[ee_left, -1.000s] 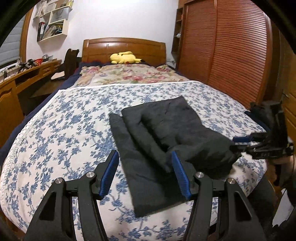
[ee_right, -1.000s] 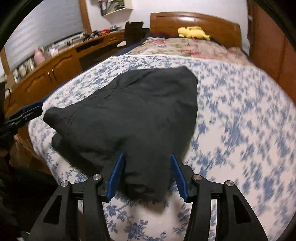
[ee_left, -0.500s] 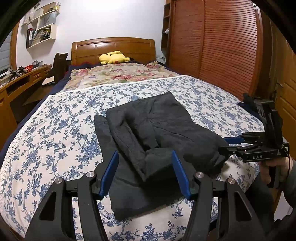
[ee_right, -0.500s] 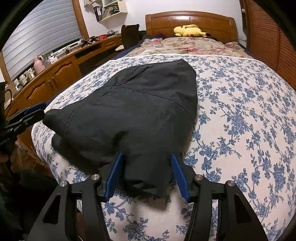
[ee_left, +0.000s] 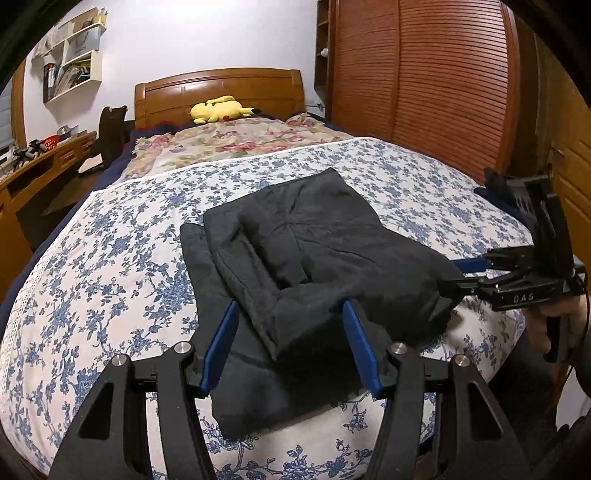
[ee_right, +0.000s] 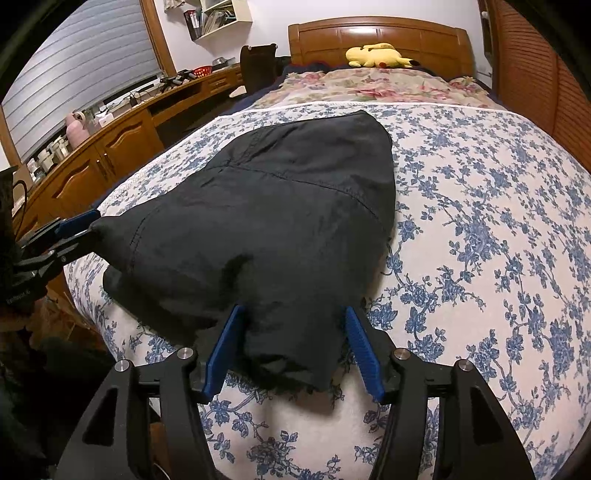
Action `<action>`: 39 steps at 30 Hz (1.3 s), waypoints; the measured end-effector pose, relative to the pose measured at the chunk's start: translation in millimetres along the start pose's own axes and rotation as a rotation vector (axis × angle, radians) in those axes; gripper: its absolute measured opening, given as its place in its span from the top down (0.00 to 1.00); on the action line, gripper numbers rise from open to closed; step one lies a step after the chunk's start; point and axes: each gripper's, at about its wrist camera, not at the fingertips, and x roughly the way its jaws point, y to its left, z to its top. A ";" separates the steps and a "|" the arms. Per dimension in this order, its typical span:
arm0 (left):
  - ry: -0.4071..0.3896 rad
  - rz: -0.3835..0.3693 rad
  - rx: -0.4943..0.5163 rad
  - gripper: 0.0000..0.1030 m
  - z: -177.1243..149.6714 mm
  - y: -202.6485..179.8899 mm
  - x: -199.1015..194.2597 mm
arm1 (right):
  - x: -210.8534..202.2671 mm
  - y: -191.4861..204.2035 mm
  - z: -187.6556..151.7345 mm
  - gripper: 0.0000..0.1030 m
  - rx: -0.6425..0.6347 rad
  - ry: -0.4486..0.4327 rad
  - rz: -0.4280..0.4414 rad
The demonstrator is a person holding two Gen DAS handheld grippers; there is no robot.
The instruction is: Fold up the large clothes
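A black garment (ee_left: 314, 240) lies folded on the blue-flowered bed sheet (ee_left: 110, 258), near the foot of the bed. My left gripper (ee_left: 290, 308) straddles the near left corner of its top layer. Its jaws are closing, and a gap shows beside the left pad. The right wrist view shows that gripper (ee_right: 79, 230) with its fingers around the pointed corner. My right gripper (ee_right: 293, 312) has the garment's (ee_right: 277, 192) other near corner between its blue pads. Its jaws are opening and do not squeeze the cloth. It appears in the left wrist view (ee_left: 461, 275), held by a hand (ee_left: 554, 321).
A flowered quilt (ee_left: 240, 140) and a yellow plush toy (ee_left: 221, 109) lie by the wooden headboard (ee_right: 380, 35). Slatted wardrobe doors (ee_left: 443, 92) stand close along the bed's right side. A long wooden desk (ee_right: 92, 166) with small items runs along the left.
My left gripper has moved in on the garment, so its corner now lies between the jaws instead of ahead of them. The right gripper's view has settled, and its pads stand a little wider.
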 end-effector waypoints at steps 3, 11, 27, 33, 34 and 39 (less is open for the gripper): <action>0.015 -0.024 0.001 0.63 -1.5 -0.3 2.4 | -2.3 1.7 1.0 0.41 -0.013 -0.001 -0.009; 0.002 -0.024 0.050 0.93 -6.0 -11.1 -6.7 | -9.6 1.1 1.5 0.41 -0.034 -0.027 0.012; -0.019 0.142 -0.055 0.94 -34.7 44.9 -36.0 | 13.6 33.0 23.1 0.41 -0.173 -0.044 0.091; 0.047 0.131 -0.116 0.94 -61.3 54.2 -17.6 | 44.5 43.6 9.0 0.41 -0.250 0.008 0.060; 0.049 0.122 -0.129 0.94 -61.0 55.1 -17.3 | 43.9 41.4 11.5 0.41 -0.246 0.015 0.072; 0.073 0.101 -0.178 0.86 -57.0 58.1 -19.8 | 37.6 27.2 37.5 0.41 -0.257 -0.020 0.068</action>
